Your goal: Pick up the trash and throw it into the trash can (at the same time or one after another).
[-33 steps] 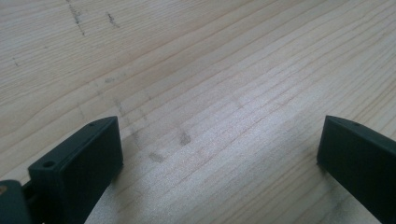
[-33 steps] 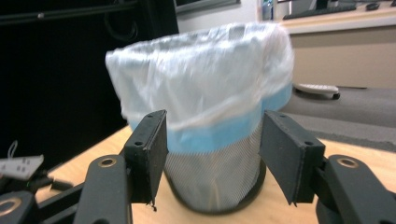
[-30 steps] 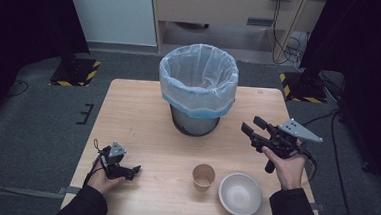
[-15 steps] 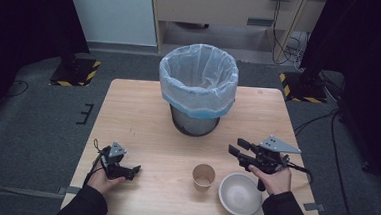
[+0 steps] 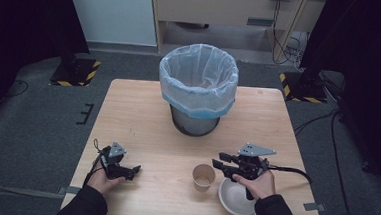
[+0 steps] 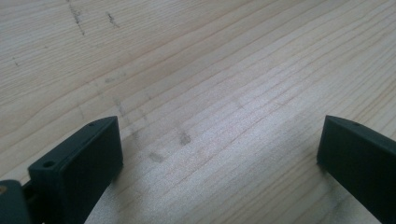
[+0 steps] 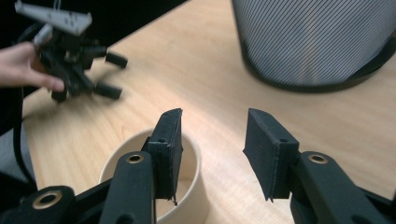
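The right claw (image 5: 218, 166) is held just beside the paper cup (image 5: 204, 177), at the cup's right side as seen in the high view. Its jaws stand apart at a moderate width and hold nothing. In the right gripper view, the right claw (image 7: 212, 154) sits over the cup (image 7: 154, 186): one jaw is above the cup's open mouth, the other jaw is outside the rim, above bare wood. Contact between jaw and rim cannot be confirmed. The cup stands upright with its mouth up, on the near part of the tabletop (image 5: 143, 114), between the two hands.

A white bowl (image 5: 235, 198) sits upright just to the right of the cup, partly under the right hand (image 5: 255, 184).

The left claw (image 5: 133, 171) rests low at the near left of the tabletop, well apart from the cup. In the left gripper view its jaws are spread wide, with only wood grain between them. The left claw (image 7: 109, 74) also appears at the far side of the right gripper view, held by the left hand (image 7: 25, 65).

A bin (image 5: 198, 88) lined with a pale blue bag stands upright at the far middle of the tabletop, well apart from the cup.
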